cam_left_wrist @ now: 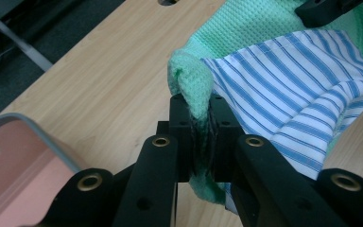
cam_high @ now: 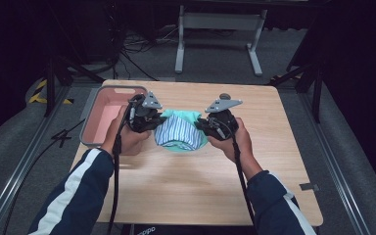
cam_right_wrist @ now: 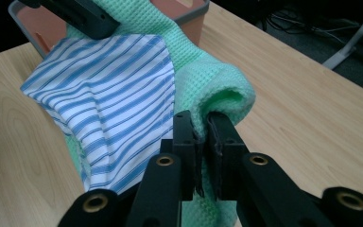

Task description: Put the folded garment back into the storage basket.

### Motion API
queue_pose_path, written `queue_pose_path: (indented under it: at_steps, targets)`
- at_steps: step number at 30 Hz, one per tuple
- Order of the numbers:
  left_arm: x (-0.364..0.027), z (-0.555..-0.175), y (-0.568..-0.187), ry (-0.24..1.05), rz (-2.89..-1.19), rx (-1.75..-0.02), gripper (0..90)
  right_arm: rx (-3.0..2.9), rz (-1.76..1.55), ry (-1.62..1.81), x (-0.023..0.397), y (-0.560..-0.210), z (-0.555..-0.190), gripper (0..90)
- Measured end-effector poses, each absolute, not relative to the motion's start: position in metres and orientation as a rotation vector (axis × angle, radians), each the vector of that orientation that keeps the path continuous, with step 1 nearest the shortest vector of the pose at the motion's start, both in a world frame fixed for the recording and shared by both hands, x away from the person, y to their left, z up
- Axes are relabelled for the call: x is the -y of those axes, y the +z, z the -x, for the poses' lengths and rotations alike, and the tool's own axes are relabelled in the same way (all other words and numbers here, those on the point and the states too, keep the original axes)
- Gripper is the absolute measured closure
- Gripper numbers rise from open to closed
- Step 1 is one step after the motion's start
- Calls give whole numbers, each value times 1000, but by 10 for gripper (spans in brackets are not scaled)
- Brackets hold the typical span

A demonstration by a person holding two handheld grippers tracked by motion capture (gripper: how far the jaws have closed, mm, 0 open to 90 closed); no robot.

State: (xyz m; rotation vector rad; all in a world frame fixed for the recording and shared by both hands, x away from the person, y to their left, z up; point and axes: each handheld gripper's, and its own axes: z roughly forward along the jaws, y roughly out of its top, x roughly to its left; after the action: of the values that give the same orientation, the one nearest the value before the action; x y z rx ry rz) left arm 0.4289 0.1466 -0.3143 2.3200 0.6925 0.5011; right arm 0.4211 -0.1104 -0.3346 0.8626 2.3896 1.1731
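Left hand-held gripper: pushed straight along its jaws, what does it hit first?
The left hand-held gripper, already clamped on the green waffle-weave cloth, would likely press into the blue-and-white striped fabric bundled inside it, then the right hand-held gripper beyond; depth is uncertain.

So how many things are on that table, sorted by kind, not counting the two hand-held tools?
Cloths: 2, a green waffle cloth and a blue-striped cloth lying on it, the green one pinched at each side by the left gripper and the right gripper.
Bins: 1, a pink bin with a grey rim.
Small round grey objects: 1, too small to identify.
Total: 4
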Motion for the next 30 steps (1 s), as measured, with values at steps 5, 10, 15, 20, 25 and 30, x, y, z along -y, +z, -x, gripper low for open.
queue_pose_path:
  at_steps: [5, 10, 15, 20, 25, 30]
  targets:
    - [-164, -430, -308, 526, -2304, -728, 831, -2390, -833, 1184, 92, -325, -427, 828]
    - [-178, -428, -302, 550, -2299, -752, 831, -2398, -813, 1202, 75, -321, -433, 828]
    - [-194, -427, -294, 575, -2278, -785, 831, -2401, -797, 1223, 59, -316, -437, 829]
    - [-212, -426, -294, 582, -2258, -832, 831, -2409, -783, 1239, 43, -312, -442, 829]
    - [-228, -423, -294, 597, -2244, -865, 830, -2430, -745, 1253, 24, -311, -444, 828]
    - [-244, -421, -295, 601, -2230, -906, 831, -2445, -717, 1266, 7, -312, -448, 829]
